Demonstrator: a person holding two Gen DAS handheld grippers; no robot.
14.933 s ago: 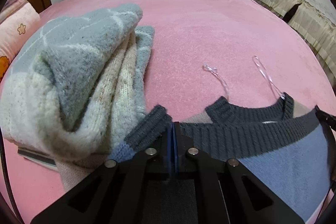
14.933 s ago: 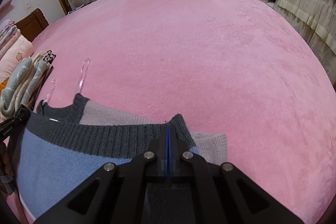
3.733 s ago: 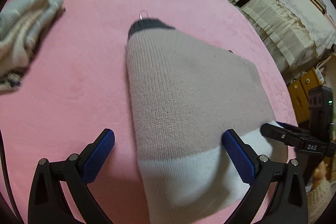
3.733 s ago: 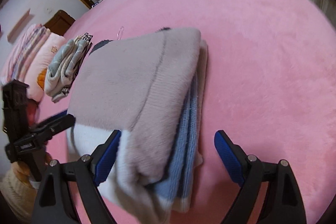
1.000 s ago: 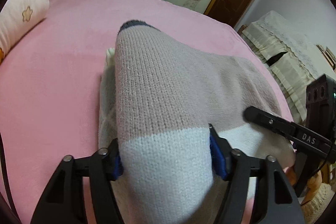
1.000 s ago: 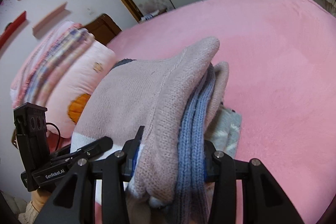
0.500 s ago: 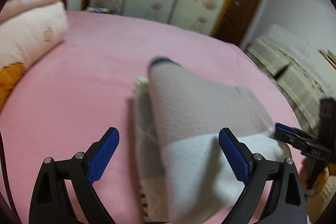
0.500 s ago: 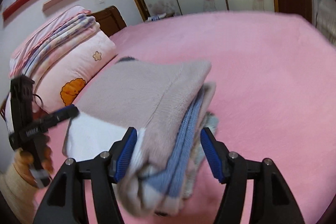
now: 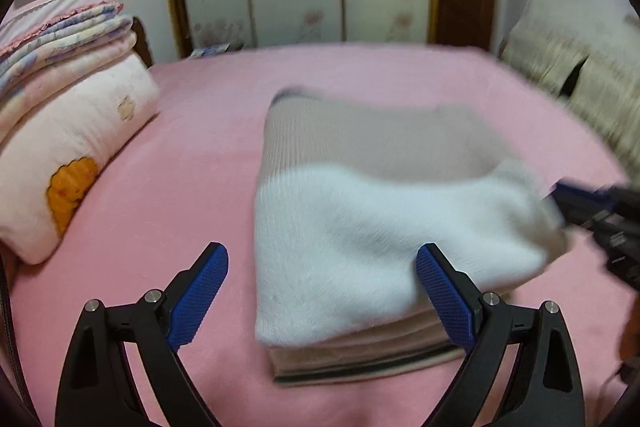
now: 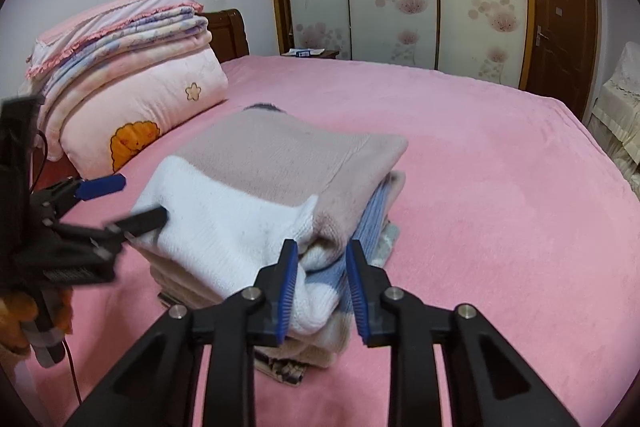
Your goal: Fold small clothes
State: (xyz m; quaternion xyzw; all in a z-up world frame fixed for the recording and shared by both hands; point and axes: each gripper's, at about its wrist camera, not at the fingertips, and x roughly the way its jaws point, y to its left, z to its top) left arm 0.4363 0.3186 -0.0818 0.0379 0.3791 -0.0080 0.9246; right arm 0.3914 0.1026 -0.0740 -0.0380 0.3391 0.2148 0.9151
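Folded sweater [image 10: 256,183] sits on the stack of folded clothes [image 10: 320,347] on the pink bed [image 10: 500,187]; fold looks done. Left tool [image 9: 320,291] spread wide, clear. Right tool [image 10: 322,287] has just been narrowing, gripping nothing.

The folded sweater [image 10: 256,187] lies atop a stack of clothes [image 10: 304,351] on the bed [image 10: 500,187], ahead of both tongs; bedding [image 10: 132,79] is piled beyond, leftward, apparently against the headboard [image 10: 228,31].
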